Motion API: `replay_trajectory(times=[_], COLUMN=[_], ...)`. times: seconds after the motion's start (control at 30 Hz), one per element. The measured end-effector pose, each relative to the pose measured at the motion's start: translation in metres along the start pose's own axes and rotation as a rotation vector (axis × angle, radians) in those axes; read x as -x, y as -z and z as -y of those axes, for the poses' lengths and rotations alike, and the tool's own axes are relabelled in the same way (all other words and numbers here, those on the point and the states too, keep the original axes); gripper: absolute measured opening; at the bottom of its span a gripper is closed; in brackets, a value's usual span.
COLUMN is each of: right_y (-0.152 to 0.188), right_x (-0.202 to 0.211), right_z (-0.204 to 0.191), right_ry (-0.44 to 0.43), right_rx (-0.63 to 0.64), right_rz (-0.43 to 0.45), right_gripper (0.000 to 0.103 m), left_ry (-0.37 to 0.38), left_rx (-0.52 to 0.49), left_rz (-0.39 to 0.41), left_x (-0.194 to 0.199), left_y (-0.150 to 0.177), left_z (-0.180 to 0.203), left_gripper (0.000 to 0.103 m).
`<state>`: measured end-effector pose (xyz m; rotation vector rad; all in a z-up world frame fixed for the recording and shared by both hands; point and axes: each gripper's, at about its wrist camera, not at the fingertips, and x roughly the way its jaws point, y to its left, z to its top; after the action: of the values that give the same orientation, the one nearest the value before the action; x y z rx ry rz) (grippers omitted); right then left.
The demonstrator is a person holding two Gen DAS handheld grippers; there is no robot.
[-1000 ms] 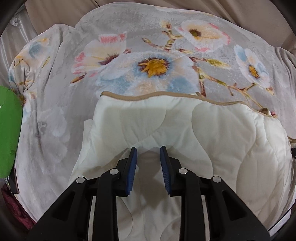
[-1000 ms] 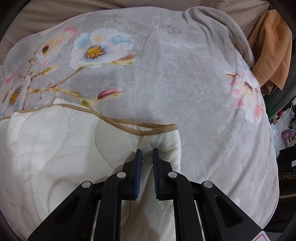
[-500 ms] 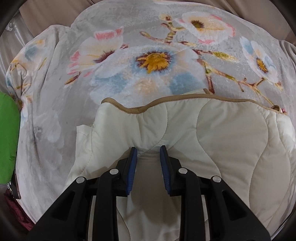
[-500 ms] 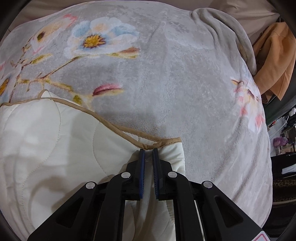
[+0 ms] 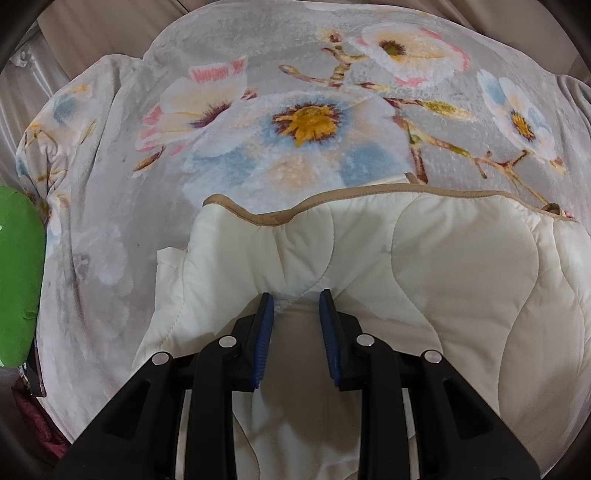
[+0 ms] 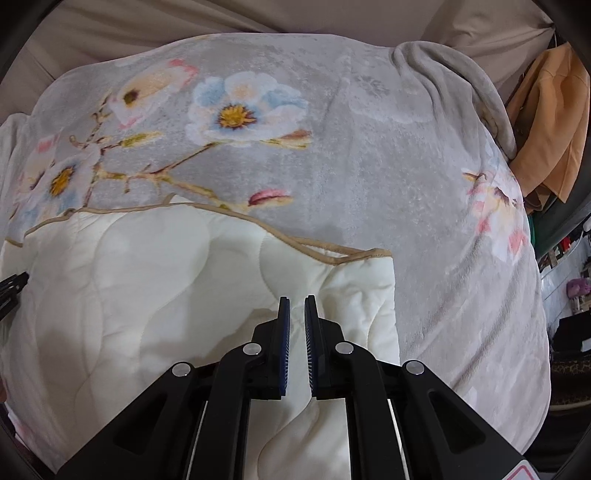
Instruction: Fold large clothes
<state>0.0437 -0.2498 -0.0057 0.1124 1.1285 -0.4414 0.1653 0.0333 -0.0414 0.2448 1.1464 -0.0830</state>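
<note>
A cream quilted cover (image 5: 443,266) with tan edging lies folded on a grey floral blanket (image 5: 258,74). My left gripper (image 5: 295,299) is open, its blue pads (image 5: 266,314) straddling a raised pucker of the quilt near the left end. In the right wrist view the quilt (image 6: 147,288) fills the lower left, its tan-edged corner (image 6: 373,254) just ahead. My right gripper (image 6: 297,302) hovers over the quilt near that corner, jaws slightly apart, with nothing visibly between the pads.
A green cushion (image 5: 14,273) lies at the blanket's left edge. Orange clothing (image 6: 550,122) hangs at the far right beyond the grey floral blanket (image 6: 369,147). Beige fabric (image 6: 184,29) rises behind. The left gripper's tip (image 6: 11,284) shows at the left edge.
The left gripper pulled the quilt fold back toward me, puckering it. The right gripper, briefly tight at the tan edge, has drawn back and its jaws have parted slightly.
</note>
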Motion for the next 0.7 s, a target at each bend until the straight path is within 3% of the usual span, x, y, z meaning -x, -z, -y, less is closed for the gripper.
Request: replay_trajectory(times=[0.37,0.53,0.6,0.7], right_y=[0.013,0.017,0.02,0.024], right_x=[0.02,0.029,0.033,0.037], right_z=[-0.025,-0.046,-0.059,-0.085], right_ry=[-0.041,-0.101,-0.135,-0.195], right_rx=[0.053,0.078,0.096,0.138], right_rz=[0.009,0.006,0.005,-0.002], right_gripper=[0.008,0.008,0.008,0.008], left_ry=[0.009,0.081,0.102,0.137], left_rx=[0.018,0.11,0.156,0.251], left_rz=[0.001,0.018,0.037,0.044], left_x=[0.006,0.036,0.052,0.065], left_y=[0.004,0.017,0.027,0.047], left_z=[-0.002,-0.03,-0.051,-0.089], left_gripper=[0.026,0.026,0.03,0.049])
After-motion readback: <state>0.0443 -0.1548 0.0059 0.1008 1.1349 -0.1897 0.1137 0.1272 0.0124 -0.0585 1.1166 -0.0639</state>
